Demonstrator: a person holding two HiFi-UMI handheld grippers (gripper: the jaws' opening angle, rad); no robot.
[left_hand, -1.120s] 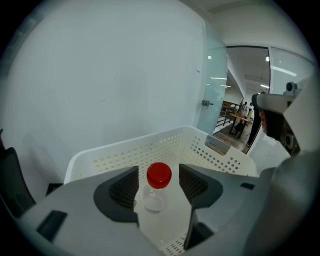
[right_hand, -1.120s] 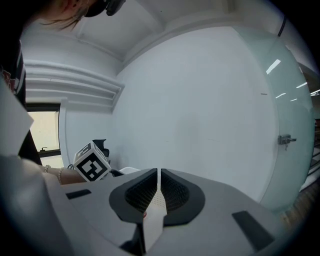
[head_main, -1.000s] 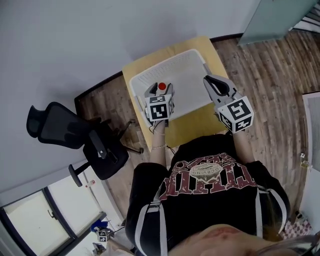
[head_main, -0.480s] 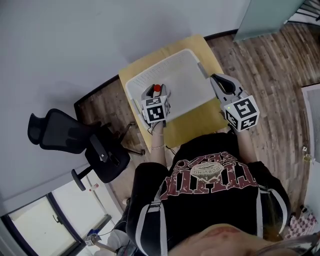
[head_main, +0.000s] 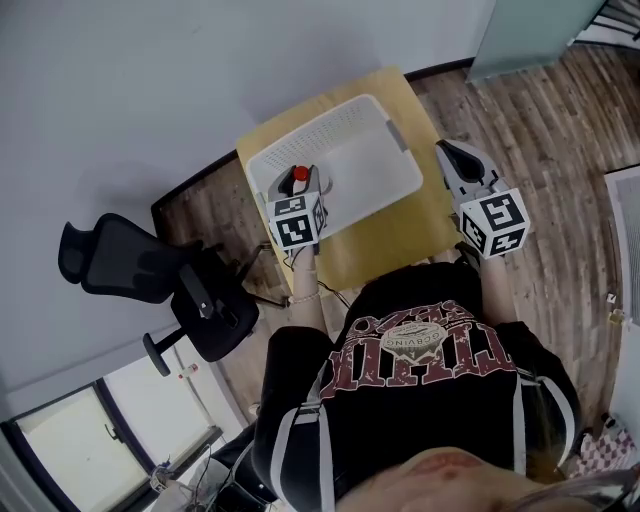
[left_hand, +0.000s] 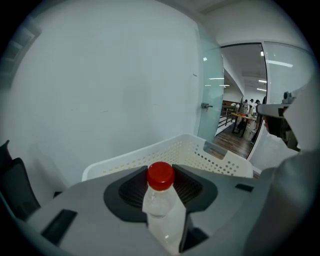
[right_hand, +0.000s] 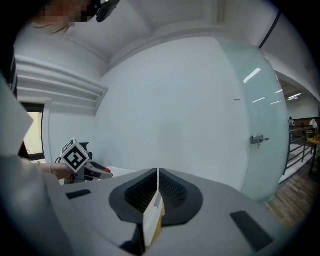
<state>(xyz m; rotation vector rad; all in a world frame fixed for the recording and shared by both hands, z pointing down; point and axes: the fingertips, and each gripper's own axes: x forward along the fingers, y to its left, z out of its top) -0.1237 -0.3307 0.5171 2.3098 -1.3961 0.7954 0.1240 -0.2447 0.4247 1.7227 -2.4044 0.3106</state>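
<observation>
Up against a plain pale wall (head_main: 150, 80) sits the small yellowish wooden bench (head_main: 385, 250) I'm working over, with wood-plank floor (head_main: 560, 130) all around it and a frosted glass door (head_main: 530, 35) off in the far right corner.

Quick count of what's around: one bench, one white perforated basket (head_main: 312, 130) taking up most of the benchtop, one black office chair (head_main: 140, 270) parked off to the left, and one clear bottle (left_hand: 161, 207) with a red cap.

The left claw (left_hand: 161, 187) is clamped on that bottle just below the cap and holds it upright by the basket's near left corner. The rest of the basket lies beyond it.

The right claw (right_hand: 158, 187) has its jaws pressed together with nothing between them. It hangs just off the bench's right edge, well apart from the bottle.
</observation>
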